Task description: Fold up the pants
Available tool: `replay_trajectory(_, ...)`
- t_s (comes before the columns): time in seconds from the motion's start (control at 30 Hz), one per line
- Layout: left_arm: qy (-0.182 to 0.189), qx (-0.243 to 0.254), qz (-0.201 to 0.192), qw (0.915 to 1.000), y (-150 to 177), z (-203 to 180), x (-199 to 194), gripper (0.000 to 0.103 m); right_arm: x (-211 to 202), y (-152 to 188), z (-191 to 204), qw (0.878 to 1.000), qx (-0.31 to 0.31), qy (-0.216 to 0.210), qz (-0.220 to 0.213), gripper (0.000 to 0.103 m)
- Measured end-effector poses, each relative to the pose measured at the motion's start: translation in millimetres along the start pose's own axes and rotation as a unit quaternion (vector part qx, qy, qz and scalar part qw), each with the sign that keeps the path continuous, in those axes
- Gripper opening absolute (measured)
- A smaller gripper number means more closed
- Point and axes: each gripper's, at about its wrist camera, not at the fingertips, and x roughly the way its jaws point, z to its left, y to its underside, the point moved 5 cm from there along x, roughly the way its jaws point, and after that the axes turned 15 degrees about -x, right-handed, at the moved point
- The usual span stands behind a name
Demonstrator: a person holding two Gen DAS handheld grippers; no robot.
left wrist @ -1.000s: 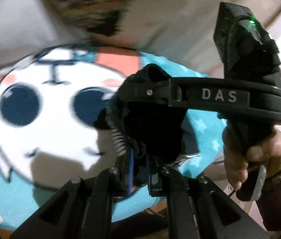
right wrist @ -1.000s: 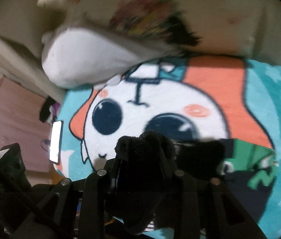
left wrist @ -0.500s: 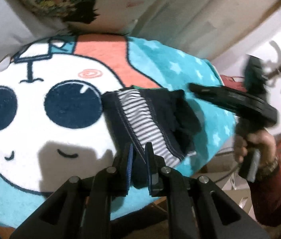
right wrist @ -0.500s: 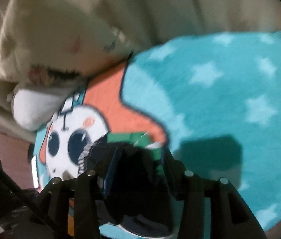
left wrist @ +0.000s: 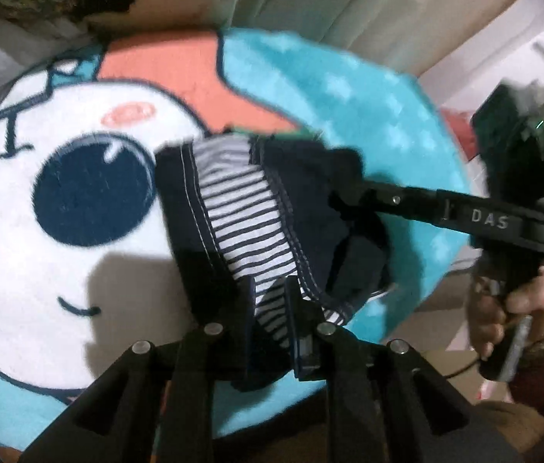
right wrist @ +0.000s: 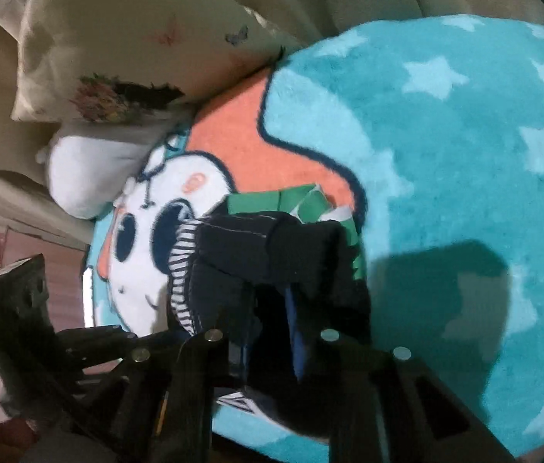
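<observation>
Nearest the left camera, left hand-held gripper (left wrist: 270, 301) jaws easing apart around dark navy pants with striped lining (left wrist: 256, 208). Right hand-held gripper (right wrist: 272, 308) closing on pants at 3 o'clock. Beyond, fleecy teal cartoon blanket (left wrist: 349, 88), cream pillows (right wrist: 125, 38).

right gripper (right wrist: 268, 308) closing on dark pants (right wrist: 256, 247) over teal blanket (right wrist: 445, 154).

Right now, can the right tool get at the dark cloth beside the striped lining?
Probably yes: the right tool is already at the pants, its jaws closing with dark cloth between them, nothing blocking; the left tool straddles the striped lining.
</observation>
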Motion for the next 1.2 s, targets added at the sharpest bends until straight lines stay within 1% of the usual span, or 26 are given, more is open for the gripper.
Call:
replay_trajectory(0.03,0.012,-0.012,-0.014,0.9998,-4.3,4.9,-10.2,0.026,-7.8,-5.7,-0.7,1.0,-0.007,-0.001,-0.016,0.031)
replay_trajectory(0.07,0.022,-0.031,-0.026,0.9989,-9.3,12.9,-17.3,0.034,-15.3,-8.2,-0.7,0.999,-0.014,0.004,-0.03,0.05)
replay_trajectory(0.1,0.029,-0.049,-0.033,0.9978,-13.9,19.1,-20.5,0.051,-20.9,-10.9,-2.5,0.999,-0.023,0.014,-0.041,0.068)
replay_trajectory(0.13,0.039,-0.073,-0.04,0.9957,-19.2,27.6,-22.5,0.058,-22.9,-12.3,-5.8,0.998,-0.027,0.022,-0.048,0.072)
replay_trajectory(0.2,0.068,-0.122,-0.042,0.9894,-31.2,43.7,-19.1,0.059,-17.0,-13.5,-15.2,0.999,-0.019,0.019,-0.041,0.073)
replay_trajectory(0.27,0.1,-0.142,-0.035,0.9842,-42.1,50.6,-8.2,0.064,-2.6,-14.8,-23.1,1.0,-0.002,-0.002,-0.03,0.073)
replay_trajectory(0.33,0.115,-0.142,-0.014,0.983,-51.7,46.0,9.9,0.065,12.8,-16.0,-28.5,1.0,0.009,-0.022,-0.02,0.073)
replay_trajectory(0.37,0.121,-0.134,-0.002,0.9835,-52.9,41.0,18.0,0.065,20.9,-16.3,-29.4,0.999,0.012,-0.031,-0.015,0.072)
replay_trajectory(0.4,0.122,-0.123,0.008,0.9849,-52.5,34.6,26.4,0.068,28.3,-15.7,-30.4,0.999,0.014,-0.033,-0.01,0.073)
replay_trajectory(0.43,0.114,-0.114,0.014,0.9869,-51.8,29.2,34.2,0.068,34.6,-15.1,-30.5,0.999,0.012,-0.029,-0.006,0.073)
replay_trajectory(0.47,0.099,-0.104,0.014,0.9896,-50.4,24.5,39.9,0.068,37.1,-15.3,-29.6,1.0,0.007,-0.028,-0.005,0.07)
replay_trajectory(0.5,0.084,-0.094,0.006,0.9921,-49.8,20.9,40.5,0.066,37.6,-15.6,-29.6,1.0,0.004,-0.024,-0.003,0.06)
replay_trajectory(0.53,0.071,-0.09,0.004,0.9934,-48.2,20.2,38.0,0.049,36.5,-15.5,-31.2,1.0,0.006,-0.024,0.002,0.053)
replay_trajectory(0.57,0.061,-0.09,0.005,0.9941,-48.3,20.1,37.5,0.041,33.7,-15.7,-32.4,0.999,0.013,-0.035,0.001,0.045)
replay_trajectory(0.6,0.071,-0.098,0.006,0.9927,-48.6,20.8,33.9,0.033,31.2,-16.0,-32.1,0.999,0.018,-0.047,0.0,0.04)
replay_trajectory(0.63,0.079,-0.104,0.006,0.9914,-49.3,23.0,31.0,0.027,28.4,-17.1,-29.9,0.998,0.017,-0.054,-0.001,0.039)
replay_trajectory(0.67,0.086,-0.109,0.005,0.9904,-49.8,22.8,24.8,0.025,25.9,-18.8,-24.8,0.998,0.01,-0.056,-0.003,0.038)
replay_trajectory(0.73,0.08,-0.103,-0.006,0.9914,-52.5,21.5,14.7,0.019,22.9,-24.7,-11.9,0.998,-0.008,-0.057,-0.009,0.037)
replay_trajectory(0.8,0.071,-0.1,-0.02,0.9923,-58.6,22.0,3.1,0.019,21.4,-35.8,0.5,0.998,-0.02,-0.064,-0.02,0.036)
replay_trajectory(0.93,0.069,-0.117,-0.046,0.9898,-81.5,35.7,-16.0,0.019,27.8,-66.3,20.1,0.996,-0.044,-0.072,-0.037,0.036)
replay_trajectory(0.97,0.062,-0.118,-0.051,0.9898,-88.0,38.9,-19.3,0.019,31.9,-73.3,24.1,0.995,-0.052,-0.071,-0.038,0.036)
replay_trajectory(1.07,0.024,-0.11,-0.057,0.992,-106.3,45.6,-19.2,0.019,48.6,-88.3,27.4,0.996,-0.064,-0.059,-0.032,0.036)
replay_trajectory(1.1,0.004,-0.114,-0.056,0.9918,-112.6,50.1,-14.3,0.024,57.2,-91.8,24.3,0.996,-0.065,-0.047,-0.026,0.037)
replay_trajectory(1.13,-0.021,-0.118,-0.056,0.9912,-117.7,55.9,-7.0,0.028,68.1,-94.0,19.5,0.997,-0.071,-0.022,-0.016,0.039)
replay_trajectory(1.17,-0.039,-0.118,-0.053,0.9908,-120.1,60.1,-0.9,0.031,77.6,-94.6,15.0,0.997,-0.079,0.004,-0.004,0.044)
replay_trajectory(1.2,-0.053,-0.118,-0.046,0.9905,-120.7,62.9,6.4,0.037,86.5,-93.6,9.4,0.996,-0.086,0.035,0.012,0.051)
